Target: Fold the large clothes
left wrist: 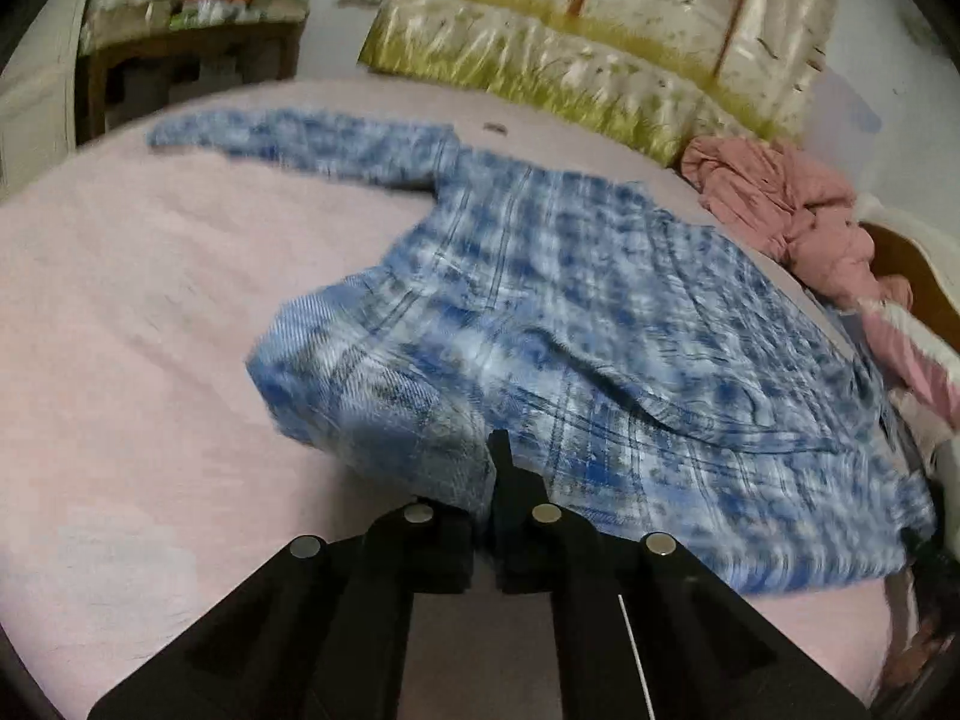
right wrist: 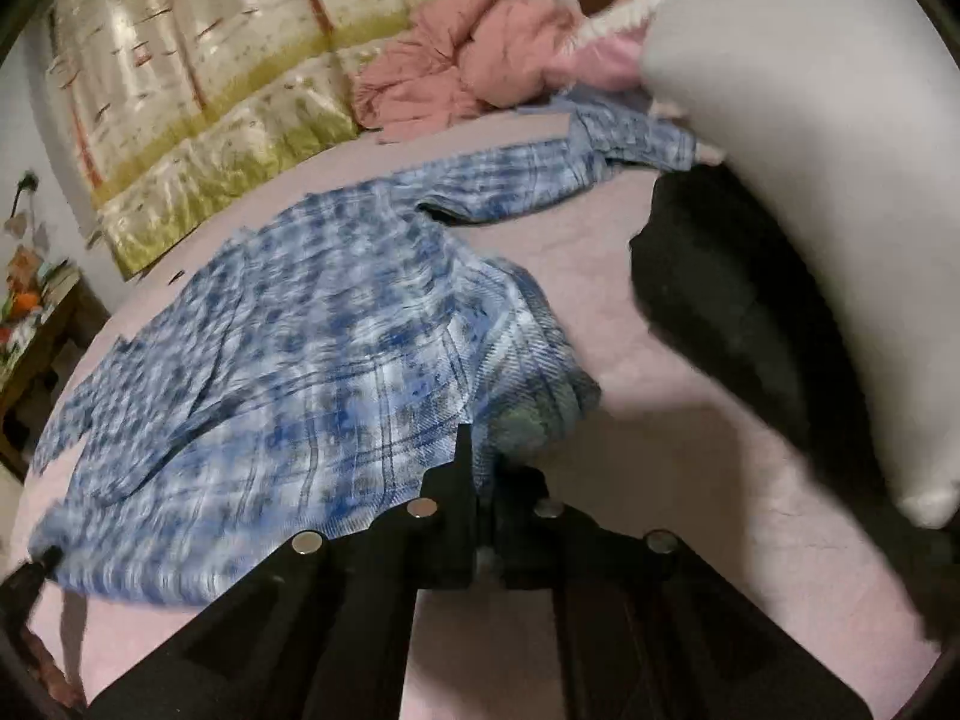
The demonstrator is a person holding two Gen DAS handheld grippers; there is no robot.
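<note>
A blue plaid shirt (left wrist: 570, 324) lies spread on the pink bed sheet (left wrist: 132, 360). The left claw (left wrist: 499, 456) is clenched on the shirt's near hem, and the right claw (right wrist: 474, 450) is clenched on the hem corner. A pink garment (right wrist: 456, 60) lies beside the shirt's far sleeve.

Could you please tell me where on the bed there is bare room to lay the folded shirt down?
The widest bare patch of pink sheet lies between the blue plaid shirt and the bed's edge by the wooden side table. It is crowded along the other side, where the pink jacket sits bunched beside the quilt.
</note>
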